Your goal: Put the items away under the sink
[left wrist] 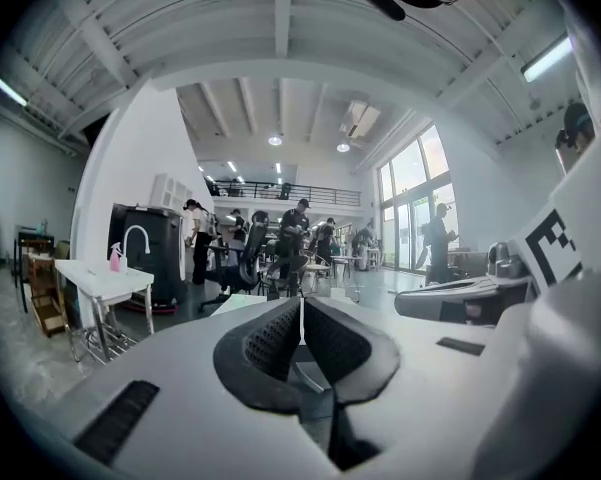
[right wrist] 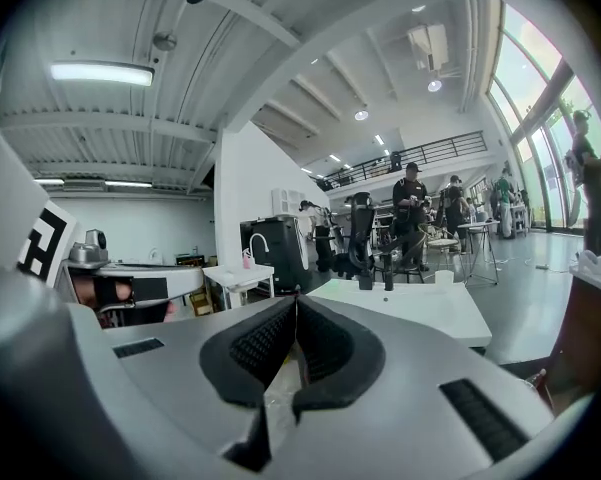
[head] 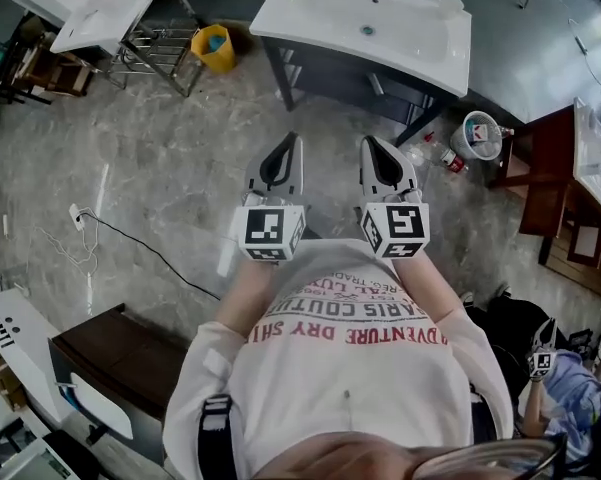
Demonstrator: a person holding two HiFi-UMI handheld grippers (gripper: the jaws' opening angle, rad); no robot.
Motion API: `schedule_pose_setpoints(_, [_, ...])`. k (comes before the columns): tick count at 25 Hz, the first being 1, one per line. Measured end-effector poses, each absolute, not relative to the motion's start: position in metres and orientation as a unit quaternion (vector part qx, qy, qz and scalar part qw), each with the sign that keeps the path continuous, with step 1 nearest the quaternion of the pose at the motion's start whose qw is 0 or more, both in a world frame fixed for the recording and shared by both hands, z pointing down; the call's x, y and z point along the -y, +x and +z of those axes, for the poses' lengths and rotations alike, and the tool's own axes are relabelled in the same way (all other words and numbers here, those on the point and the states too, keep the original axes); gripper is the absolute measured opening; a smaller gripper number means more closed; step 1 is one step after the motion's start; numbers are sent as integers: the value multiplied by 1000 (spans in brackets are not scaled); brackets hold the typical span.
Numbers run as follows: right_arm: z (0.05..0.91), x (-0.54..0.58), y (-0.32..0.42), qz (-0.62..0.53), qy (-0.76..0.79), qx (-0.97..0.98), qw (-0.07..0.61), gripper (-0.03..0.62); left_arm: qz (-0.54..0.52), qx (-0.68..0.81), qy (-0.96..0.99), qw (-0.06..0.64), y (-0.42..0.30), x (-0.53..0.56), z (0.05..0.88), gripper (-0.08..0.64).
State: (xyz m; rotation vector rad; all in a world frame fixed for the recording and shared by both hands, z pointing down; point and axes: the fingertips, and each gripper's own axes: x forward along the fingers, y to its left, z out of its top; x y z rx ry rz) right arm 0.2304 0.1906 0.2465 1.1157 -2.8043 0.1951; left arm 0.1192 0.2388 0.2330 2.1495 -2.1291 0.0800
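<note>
Now both claws are clenched with nothing between them: the left gripper [head: 292,141] and the right gripper [head: 369,141] are side by side before the chest, tips toward the sink [head: 420,30]. The items, small bottles [head: 442,154] and a white bucket [head: 480,135], lie on the floor just beside its frame, on the person's right. As I judge, it is better to step closer first, then open one claw and take a bottle by its middle.

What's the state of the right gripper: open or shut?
Shut. In the right gripper view, the right gripper has its jaws meeting at the tips, with nothing held between them.
</note>
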Motion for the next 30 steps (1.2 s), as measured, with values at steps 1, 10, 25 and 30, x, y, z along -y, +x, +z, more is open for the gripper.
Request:
schedule_pose_setpoints(1, [246, -185, 219, 64, 371, 924, 60, 26, 25, 700, 712, 60, 107, -231, 232, 28])
schedule_pose_setpoints(10, [231, -114, 103, 70, 418, 904, 56, 26, 29, 665, 744, 59, -19, -157, 215, 28])
schedule_pose_setpoints(25, [255, -23, -9, 91, 461, 879, 83, 26, 20, 661, 743, 106, -167, -93, 242, 28])
schedule_pose_setpoints(30, [260, 15, -22, 91, 462, 879, 72, 26, 17, 668, 735, 114, -184, -62, 251, 28])
